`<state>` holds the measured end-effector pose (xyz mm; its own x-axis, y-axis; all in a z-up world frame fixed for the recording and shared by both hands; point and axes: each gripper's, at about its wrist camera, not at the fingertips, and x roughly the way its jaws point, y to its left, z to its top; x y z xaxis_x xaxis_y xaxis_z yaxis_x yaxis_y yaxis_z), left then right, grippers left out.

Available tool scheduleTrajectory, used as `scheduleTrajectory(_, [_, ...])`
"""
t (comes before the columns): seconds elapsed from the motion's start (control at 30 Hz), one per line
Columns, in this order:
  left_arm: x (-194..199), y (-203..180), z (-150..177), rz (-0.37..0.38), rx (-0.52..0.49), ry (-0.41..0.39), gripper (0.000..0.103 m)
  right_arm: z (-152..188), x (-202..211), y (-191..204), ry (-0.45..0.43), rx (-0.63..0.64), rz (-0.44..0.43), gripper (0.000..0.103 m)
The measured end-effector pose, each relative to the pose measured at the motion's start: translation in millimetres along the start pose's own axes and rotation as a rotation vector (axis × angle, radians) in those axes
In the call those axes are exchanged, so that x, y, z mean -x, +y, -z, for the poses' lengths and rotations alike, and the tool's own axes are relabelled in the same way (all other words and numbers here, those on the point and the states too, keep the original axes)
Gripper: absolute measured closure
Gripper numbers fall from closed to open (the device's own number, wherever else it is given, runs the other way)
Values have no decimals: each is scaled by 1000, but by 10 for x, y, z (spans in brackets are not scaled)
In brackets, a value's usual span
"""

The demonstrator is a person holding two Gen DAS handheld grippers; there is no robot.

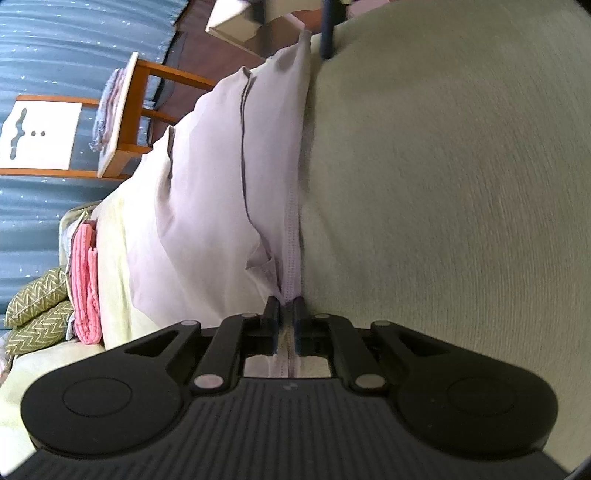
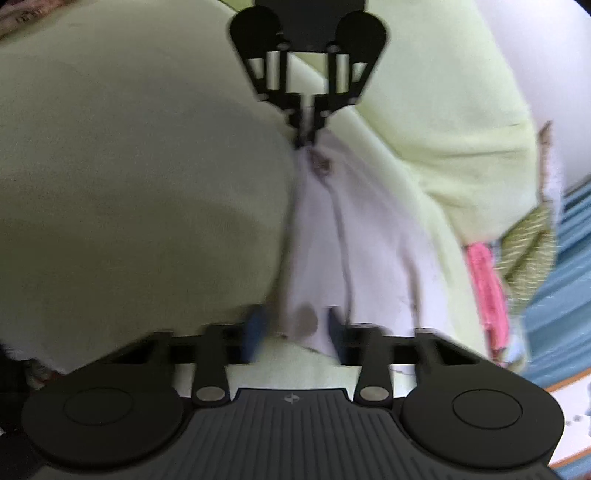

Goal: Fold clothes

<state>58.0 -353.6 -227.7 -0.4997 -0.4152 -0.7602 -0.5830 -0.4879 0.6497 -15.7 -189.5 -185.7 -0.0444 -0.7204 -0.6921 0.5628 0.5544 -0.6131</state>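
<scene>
A pale lilac garment [image 1: 207, 192] is stretched between my two grippers over a light green bed cover [image 1: 443, 184]. My left gripper [image 1: 286, 308] is shut on its stitched hem. In the right wrist view the left gripper [image 2: 304, 142] shows far ahead, pinching the garment's [image 2: 332, 251] far end. My right gripper [image 2: 297, 325] has its jaws apart, with the near edge of the garment lying between the blurred fingers [image 2: 255, 328]. One dark finger of the right gripper [image 1: 327, 29] shows at the top of the left wrist view.
Folded pink towels [image 1: 86, 288] and zigzag-patterned green cushions [image 1: 37, 314] lie at the bed's edge. A wooden chair [image 1: 122, 122] with folded cloth on its seat stands by a blue curtain [image 1: 55, 44]. The green cover [image 2: 129, 184] fills the right wrist view.
</scene>
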Motion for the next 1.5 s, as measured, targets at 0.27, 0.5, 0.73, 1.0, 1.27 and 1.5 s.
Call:
scheduleTrajectory(0.27, [169, 811, 43, 82, 33, 3, 99, 124, 291, -1344, -40, -429, -239, 103])
scheduleTrajectory(0.5, [-516, 1887, -26, 103, 91, 13, 101, 682, -385, -2717, 14, -833, -327, 103])
scheduleTrajectory(0.73, [-1595, 2632, -4, 255, 282, 45, 100, 1283, -1399, -3350, 70, -983, -381, 103])
scheduleTrajectory(1.0, [-1492, 3060, 361, 358, 532, 47, 77, 1479, -1566, -3262, 107, -1044, -473, 101])
scheduleTrajectory(1.27, [-1609, 3129, 614, 390, 583, 72, 78, 1445, -1817, -3316, 107, -1073, -457, 99])
scheduleTrajectory(1.5, [-1686, 3044, 567, 386, 486, 49, 101, 1380, -1738, -3302, 76, -982, -402, 103])
